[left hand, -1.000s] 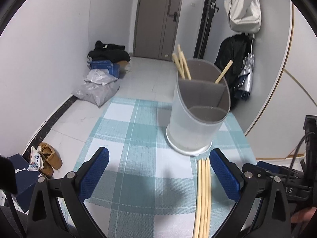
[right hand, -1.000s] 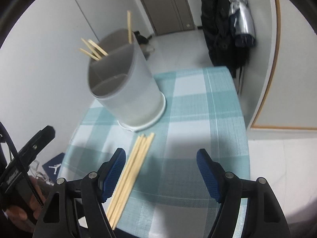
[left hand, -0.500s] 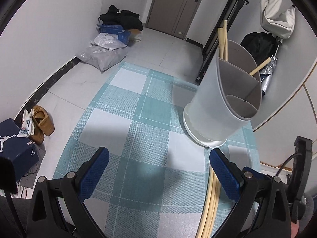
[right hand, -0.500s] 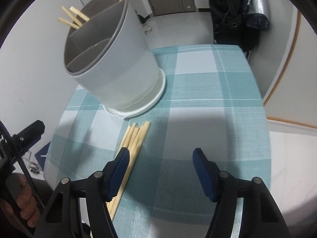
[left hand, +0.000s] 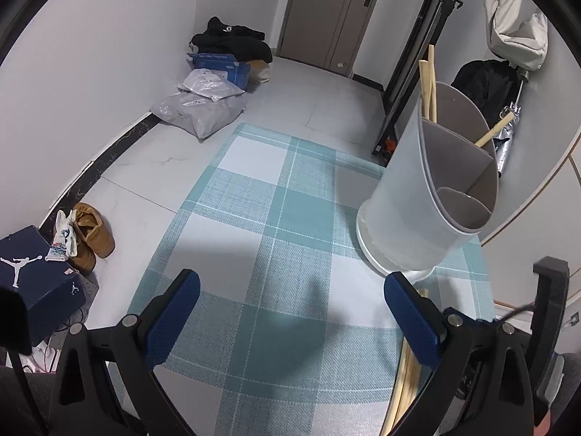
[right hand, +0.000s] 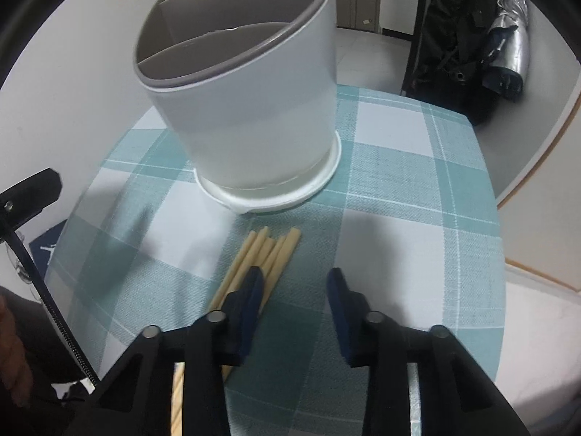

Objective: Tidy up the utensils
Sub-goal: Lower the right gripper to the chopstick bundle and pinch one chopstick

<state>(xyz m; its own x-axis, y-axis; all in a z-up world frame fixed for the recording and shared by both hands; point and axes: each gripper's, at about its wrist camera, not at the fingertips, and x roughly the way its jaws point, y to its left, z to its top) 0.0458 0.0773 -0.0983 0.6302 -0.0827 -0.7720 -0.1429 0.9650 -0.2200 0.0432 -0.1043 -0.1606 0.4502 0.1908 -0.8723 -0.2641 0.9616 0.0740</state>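
A white utensil holder [right hand: 254,109] with grey dividers stands on the teal checked tablecloth [right hand: 399,189]. A few chopsticks [left hand: 428,83] stick out of its far compartments. A bundle of loose chopsticks [right hand: 268,254] lies flat in front of the holder's base. My right gripper [right hand: 296,285] hovers low over the cloth with its jaws closing. Nothing is between them, and the bundle runs under its left finger [right hand: 250,298]. My left gripper [left hand: 290,309] is wide open over bare cloth, with the holder [left hand: 417,200] to its right and the loose chopsticks [left hand: 408,381] behind its right finger.
The table's rounded edge [right hand: 497,218] drops off on the right. On the floor lie brown shoes [left hand: 90,229], a dark shoe box [left hand: 32,272] and grey parcels [left hand: 199,109]. A black coat [right hand: 454,36] and folded umbrella [right hand: 508,61] hang by the wall.
The right gripper came down closer to the loose chopsticks and holder, and its jaws narrowed. The left gripper swung so the holder slid to the right of its view.
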